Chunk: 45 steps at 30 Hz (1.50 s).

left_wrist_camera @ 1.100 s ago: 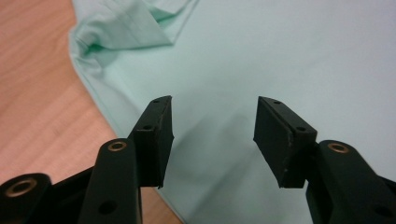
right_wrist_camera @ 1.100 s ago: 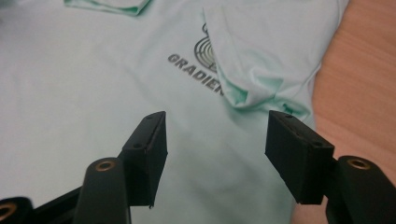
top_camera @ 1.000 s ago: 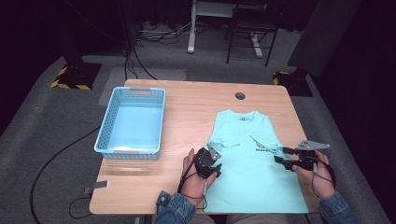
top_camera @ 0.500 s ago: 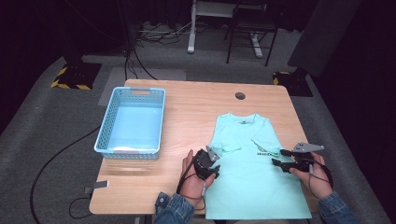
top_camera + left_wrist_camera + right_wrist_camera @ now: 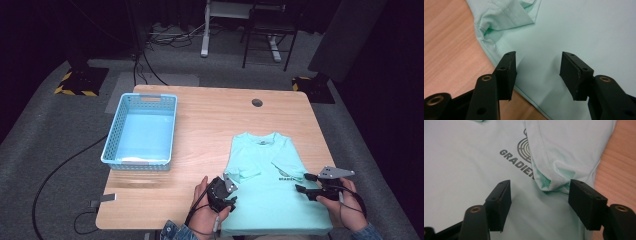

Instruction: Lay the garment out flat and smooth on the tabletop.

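Observation:
A mint-green T-shirt (image 5: 272,200) lies flat at the right front of the wooden table (image 5: 210,125), both sleeves folded inward. My left gripper (image 5: 228,193) is at the shirt's left edge, below the folded left sleeve (image 5: 504,15). Its jaws stand open over the hem edge (image 5: 538,57) with only flat cloth under the gap. My right gripper (image 5: 301,183) hovers over the shirt's right side. Its jaws are open (image 5: 540,187) just below the folded right sleeve (image 5: 564,150), beside a dark printed logo (image 5: 520,152). Neither pair of pads presses on the fabric.
A light blue plastic basket (image 5: 112,147) stands on the left half of the table. A round cable hole (image 5: 257,102) sits near the far edge. Bare wood (image 5: 200,150) lies between basket and shirt. Cables run across the grey floor beyond the table.
Both hands have slid along the shirt's sides toward the near table edge, from beside the sleeves to lower on the body. The shirt has not shifted.

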Tool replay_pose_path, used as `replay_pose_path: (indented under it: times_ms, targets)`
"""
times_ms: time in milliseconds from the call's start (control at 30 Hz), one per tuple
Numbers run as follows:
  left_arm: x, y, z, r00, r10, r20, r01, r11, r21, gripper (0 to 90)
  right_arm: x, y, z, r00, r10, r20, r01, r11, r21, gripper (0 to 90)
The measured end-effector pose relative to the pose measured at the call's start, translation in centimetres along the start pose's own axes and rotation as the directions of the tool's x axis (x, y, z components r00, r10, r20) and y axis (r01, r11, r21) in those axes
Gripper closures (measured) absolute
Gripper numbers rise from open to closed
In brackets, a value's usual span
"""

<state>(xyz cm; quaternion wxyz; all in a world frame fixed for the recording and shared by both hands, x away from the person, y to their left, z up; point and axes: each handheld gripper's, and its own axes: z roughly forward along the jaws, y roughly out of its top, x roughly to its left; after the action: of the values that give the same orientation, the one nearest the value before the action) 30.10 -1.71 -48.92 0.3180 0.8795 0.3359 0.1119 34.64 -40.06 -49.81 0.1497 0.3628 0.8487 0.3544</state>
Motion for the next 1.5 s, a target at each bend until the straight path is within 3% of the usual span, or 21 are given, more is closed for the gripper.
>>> replay_pose_path:
  times_ms: [67, 167, 267, 333, 433, 567, 733, 833, 1133, 1500]
  targets:
    - [0.0, 0.1, -0.4, 0.9998, 0.007, -0.017, -0.008, 0.9998, -0.019, 45.7, 0.2, 0.3, -0.5, 0.9999, -0.009, -0.005, 0.009, 1.0, 0.027, 36.6]
    - [0.6, 0.7, -0.3, 0.999, -0.011, -0.044, 0.009, 0.9993, -0.037, 45.2, -0.2, 1.2, -0.8, 0.9995, 0.02, 0.023, -0.019, 0.999, -0.046, 36.1]
    - [1.3, 1.3, 0.5, 0.9979, -0.022, -0.062, 0.019, 0.999, -0.041, 45.2, -1.0, 2.0, -0.1, 0.9983, 0.036, 0.045, -0.033, 0.997, -0.077, 34.3]
    - [1.6, 1.3, 1.1, 0.9979, -0.031, -0.057, 0.03, 0.9992, -0.026, 45.3, -1.4, 2.1, 0.5, 0.9978, 0.031, 0.058, -0.028, 0.997, -0.068, 34.2]
    - [1.4, 1.0, 1.2, 0.9976, -0.025, -0.064, 0.023, 0.9994, -0.027, 45.5, -1.6, 1.6, 1.2, 0.9983, 0.019, 0.055, -0.019, 1.0, -0.013, 33.7]
    - [0.9, 0.6, 0.8, 0.9985, -0.024, -0.049, 0.023, 0.9996, -0.015, 45.8, -1.6, 0.4, 0.8, 0.9958, 0.071, 0.058, -0.069, 0.997, -0.036, 33.1]
    - [0.3, 0.2, 0.2, 0.9991, -0.02, -0.038, 0.019, 0.9996, -0.02, 45.4, -1.2, -0.5, -0.2, 0.9962, 0.067, 0.056, -0.066, 0.998, -0.018, 33.0]
    - [0.5, 0.3, -0.2, 0.9984, -0.03, -0.049, 0.029, 0.9989, -0.036, 43.5, -1.0, -1.0, -0.5, 0.9954, 0.072, 0.064, -0.07, 0.997, -0.039, 33.0]
    - [0.9, 2.0, -0.8, 0.9971, -0.008, -0.076, 0.003, 0.998, -0.063, 42.9, 0.0, -1.8, -1.1, 0.9881, 0.109, 0.109, -0.104, 0.993, -0.05, 33.1]
    - [-0.8, 4.8, -0.4, 0.996, 0.053, -0.072, -0.061, 0.9928, -0.104, 42.9, 0.3, -2.4, -1.6, 0.988, 0.109, 0.109, -0.103, 0.993, -0.062, 33.2]
